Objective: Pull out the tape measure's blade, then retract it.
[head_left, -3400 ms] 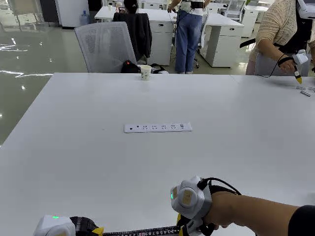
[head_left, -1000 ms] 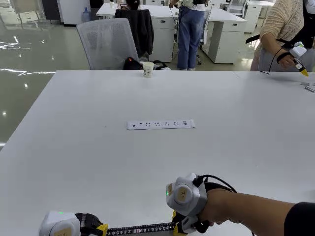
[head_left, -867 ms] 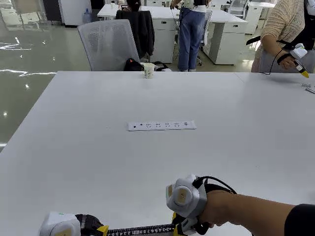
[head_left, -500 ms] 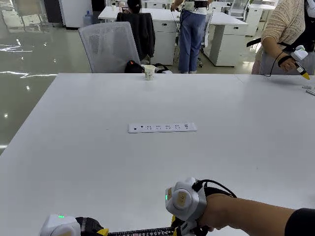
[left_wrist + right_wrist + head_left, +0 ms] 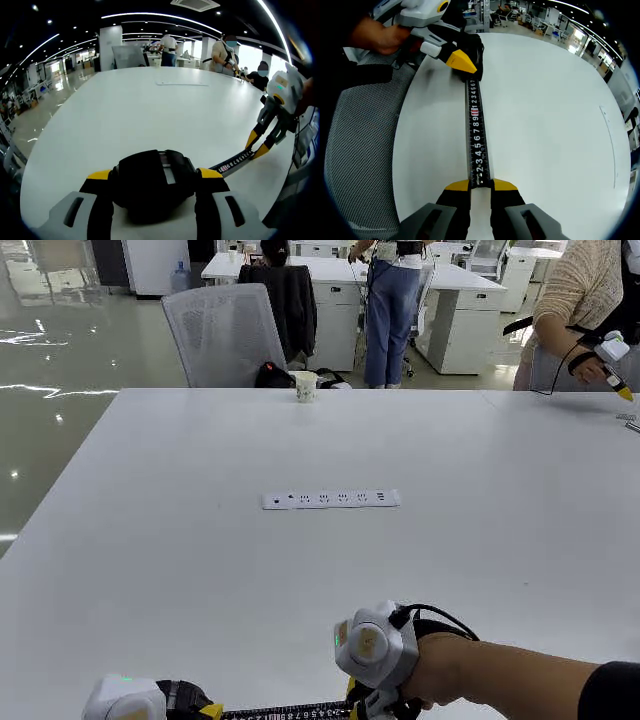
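Note:
The tape measure's black case [image 5: 154, 172] sits between the yellow fingertips of my left gripper [image 5: 154, 175], which is shut on it. Its black blade [image 5: 475, 130], marked with white numerals, runs flat over the white table [image 5: 200, 540] to my right gripper [image 5: 480, 185], whose jaws are shut on the blade's tip. In the head view the left gripper [image 5: 205, 710] is at the bottom left and the right gripper [image 5: 365, 706] at bottom centre, with the blade [image 5: 285, 710] stretched between them near the table's front edge.
A white power strip [image 5: 331, 499] lies mid-table and a paper cup [image 5: 305, 386] stands at the far edge by a grey chair [image 5: 222, 335]. A person at the far right holds another gripper [image 5: 610, 348]. A mesh seat [image 5: 365, 150] lies below the table's near edge.
The head view has tilted slightly, so both grippers sit lower in the picture. The stretch of blade between them looks about the same length.

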{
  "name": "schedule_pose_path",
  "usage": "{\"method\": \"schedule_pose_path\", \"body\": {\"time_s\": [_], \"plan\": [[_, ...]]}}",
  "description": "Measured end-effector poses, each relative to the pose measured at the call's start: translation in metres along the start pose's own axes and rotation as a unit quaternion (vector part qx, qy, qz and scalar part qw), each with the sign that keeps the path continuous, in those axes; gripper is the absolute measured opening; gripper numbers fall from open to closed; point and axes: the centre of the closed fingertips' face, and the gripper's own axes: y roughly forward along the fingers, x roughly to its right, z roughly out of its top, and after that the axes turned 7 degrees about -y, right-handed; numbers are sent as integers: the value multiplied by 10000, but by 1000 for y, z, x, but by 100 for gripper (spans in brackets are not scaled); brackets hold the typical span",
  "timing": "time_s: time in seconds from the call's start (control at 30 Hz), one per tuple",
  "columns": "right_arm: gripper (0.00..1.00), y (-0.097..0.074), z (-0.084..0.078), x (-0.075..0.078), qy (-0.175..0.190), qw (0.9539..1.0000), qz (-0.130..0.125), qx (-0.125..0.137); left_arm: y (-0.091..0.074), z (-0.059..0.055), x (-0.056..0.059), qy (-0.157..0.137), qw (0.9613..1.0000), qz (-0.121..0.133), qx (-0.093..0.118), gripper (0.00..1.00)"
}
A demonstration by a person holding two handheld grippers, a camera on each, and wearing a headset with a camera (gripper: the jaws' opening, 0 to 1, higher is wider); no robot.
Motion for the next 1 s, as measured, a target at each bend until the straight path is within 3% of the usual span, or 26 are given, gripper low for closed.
{"method": "schedule_pose_path", "body": {"time_s": [1.0], "plan": [[11,4,9,1,-5,10000,3,81,1,-1,0,-11,10000,-20,5,61]]}}
